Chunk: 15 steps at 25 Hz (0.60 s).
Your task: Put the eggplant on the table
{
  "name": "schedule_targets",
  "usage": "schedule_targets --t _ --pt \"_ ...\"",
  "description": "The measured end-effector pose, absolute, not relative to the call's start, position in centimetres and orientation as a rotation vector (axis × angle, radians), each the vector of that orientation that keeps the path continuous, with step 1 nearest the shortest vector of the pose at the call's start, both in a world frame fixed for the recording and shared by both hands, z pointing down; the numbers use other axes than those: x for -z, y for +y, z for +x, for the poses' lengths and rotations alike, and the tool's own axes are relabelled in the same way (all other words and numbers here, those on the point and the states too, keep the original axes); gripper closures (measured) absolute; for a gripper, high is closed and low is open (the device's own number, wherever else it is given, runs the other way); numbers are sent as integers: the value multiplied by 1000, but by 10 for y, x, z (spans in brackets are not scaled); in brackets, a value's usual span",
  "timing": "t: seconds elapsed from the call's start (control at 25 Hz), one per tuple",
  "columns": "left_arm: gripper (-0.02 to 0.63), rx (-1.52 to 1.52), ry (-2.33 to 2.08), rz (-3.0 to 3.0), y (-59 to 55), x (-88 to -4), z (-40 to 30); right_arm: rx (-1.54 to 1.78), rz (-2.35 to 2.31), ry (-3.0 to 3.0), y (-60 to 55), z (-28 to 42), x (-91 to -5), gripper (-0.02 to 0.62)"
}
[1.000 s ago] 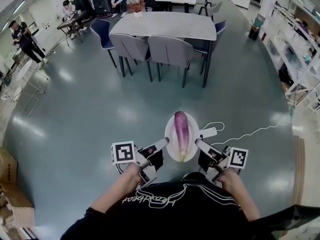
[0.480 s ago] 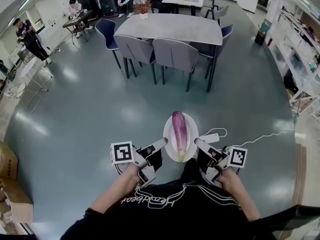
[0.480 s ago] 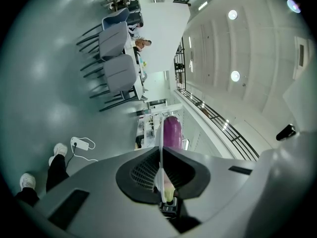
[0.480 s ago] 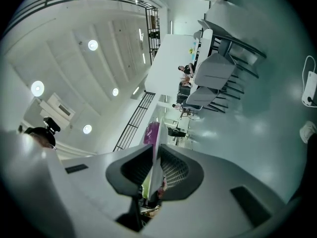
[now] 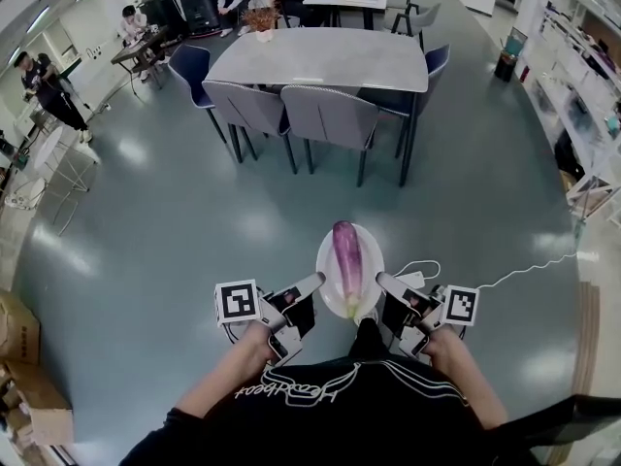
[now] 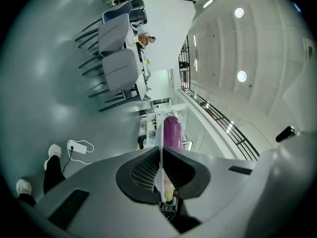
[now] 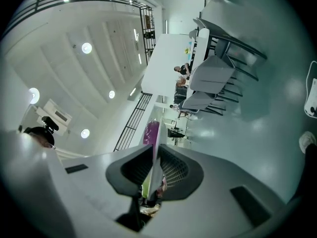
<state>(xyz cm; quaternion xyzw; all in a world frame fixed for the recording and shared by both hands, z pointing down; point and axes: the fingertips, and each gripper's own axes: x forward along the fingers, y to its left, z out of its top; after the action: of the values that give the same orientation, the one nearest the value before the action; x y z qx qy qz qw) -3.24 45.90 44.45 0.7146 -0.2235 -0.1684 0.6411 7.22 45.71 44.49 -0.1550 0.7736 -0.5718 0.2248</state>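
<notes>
While aloft, eggplant (image 5: 346, 258) on plate (image 5: 324, 268)

An open-plan office or lab hall — ahead of the jaws a long grey table (image 5: 320, 58) with padded chairs (image 5: 328, 116) stands on a glossy floor (image 5: 175, 212); beyond it people work at desks (image 5: 136, 47), white shelving (image 5: 582, 81) runs off to the right, and a railed mezzanine (image 6: 225, 124) hangs overhead.

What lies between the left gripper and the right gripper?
In the head view, a white plate bearing the purple eggplant lies between the left gripper and right gripper; each gripper's jaws clamp its rim.
</notes>
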Motion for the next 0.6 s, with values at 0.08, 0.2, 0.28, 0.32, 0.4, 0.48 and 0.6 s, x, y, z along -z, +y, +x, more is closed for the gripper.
schedule_targets --t 0.08,0.2,0.28,0.32,0.4,0.48,0.6 --pt "583 378 -517 1627 436 -444 -26 1588 -411 2134 433 79 -444 546" --pt "583 373 -531 1631 415 -443 -21 1595 -375 2135 410 84 -444 546" --pt "583 367 -549 1628 391 -444 -13 1612 -366 2118 385 91 -448 546" --pt "583 365 -559 1626 373 -444 -7 1622 -363 2109 367 97 -449 546" --pt "583 363 -570 1619 335 -442 6 1636 -356 2096 329 110 -449 546" --pt "583 366 -579 1612 305 -439 17 1641 -346 2095 298 121 -445 546" --pt "583 374 -592 1609 269 -434 31 1649 -322 2093 260 135 -440 546"
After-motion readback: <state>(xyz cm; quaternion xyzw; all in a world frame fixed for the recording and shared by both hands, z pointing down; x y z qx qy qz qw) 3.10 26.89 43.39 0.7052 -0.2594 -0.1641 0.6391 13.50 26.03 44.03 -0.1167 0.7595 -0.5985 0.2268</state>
